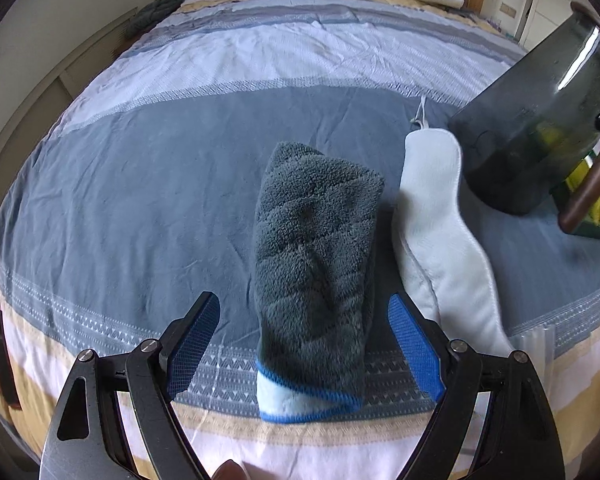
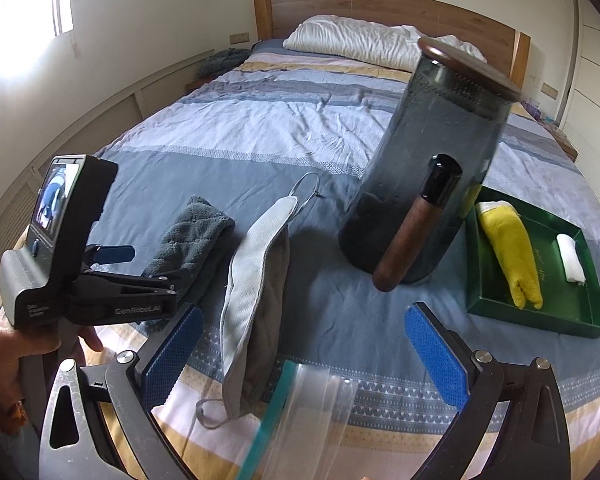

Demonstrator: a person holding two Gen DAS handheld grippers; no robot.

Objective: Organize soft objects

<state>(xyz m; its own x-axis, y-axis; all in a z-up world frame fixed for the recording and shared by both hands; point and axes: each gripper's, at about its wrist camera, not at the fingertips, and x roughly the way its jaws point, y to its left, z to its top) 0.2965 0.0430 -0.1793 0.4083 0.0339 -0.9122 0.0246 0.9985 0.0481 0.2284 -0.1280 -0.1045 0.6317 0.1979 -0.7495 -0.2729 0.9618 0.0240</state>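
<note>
Bedroom w/ a striped bedspread (image 1: 140,184) over the bed, white pillow (image 2: 352,40) at 12 o'clock by the wooden headboard. Left tongs (image 1: 304,344) are spread wide, blue pads either side of the grey towel (image 1: 316,248), not touching it; towel lies folded lengthwise straight ahead, blue-trimmed end nearest the cam, so prob. lined up for a pinch across its narrow width. White-grey mitt (image 1: 432,232) lies just beside the towel at 3 o'clock, hanging loop pointing to 12. Right tongs (image 2: 304,364) also spread, holding nothing; a clear zip bag (image 2: 312,412) w/ a teal strip sits between them near the cam (whether it touches either pad, can't tell). Dark tall jar (image 2: 432,168) w/ a wood lid tilts at 1 o'clock in the right view, a brown-handled tool (image 2: 412,236) leaning against it. Green tray (image 2: 540,308) at 3 o'clock already holds a yellow cloth (image 2: 512,252) and a small white roll (image 2: 571,258), so it looks like the drop spot for soft items. Towel and mitt not yet in it.
</note>
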